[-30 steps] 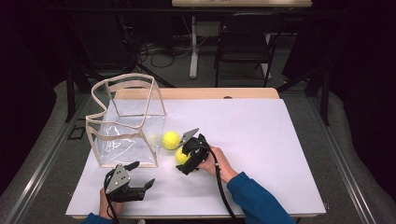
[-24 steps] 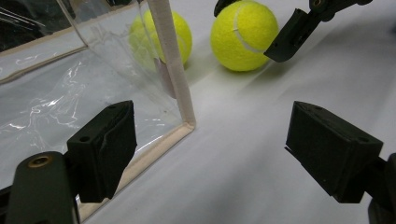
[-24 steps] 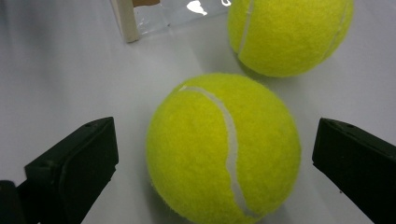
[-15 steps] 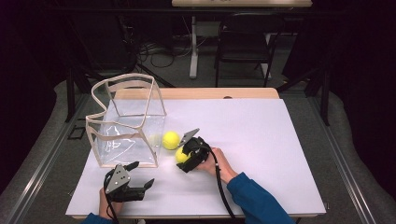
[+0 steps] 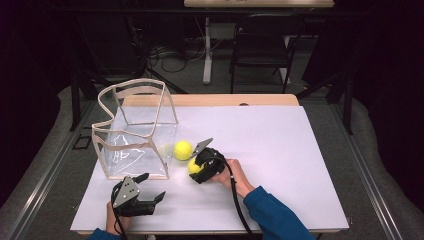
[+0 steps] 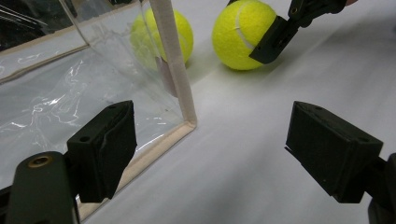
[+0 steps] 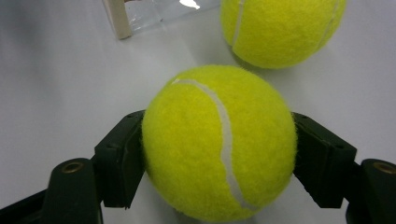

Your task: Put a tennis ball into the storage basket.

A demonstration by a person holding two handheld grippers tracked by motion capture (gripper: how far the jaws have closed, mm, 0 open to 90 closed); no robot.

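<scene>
Hiding behind the right tongs [image 5: 200, 169], the gripped ball [image 5: 193, 166] barely shows

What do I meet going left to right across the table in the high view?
Clear bag → left gripper → loose tennis ball → right gripper, shut on the second tennis ball → the person's right hand.

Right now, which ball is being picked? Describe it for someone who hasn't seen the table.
Find the clear bag at the white table's left. Two yellow tennis balls lie off its near right corner. The gripped ball sits between the right gripper's black jaws; the free ball lies nearer the bag.
</scene>
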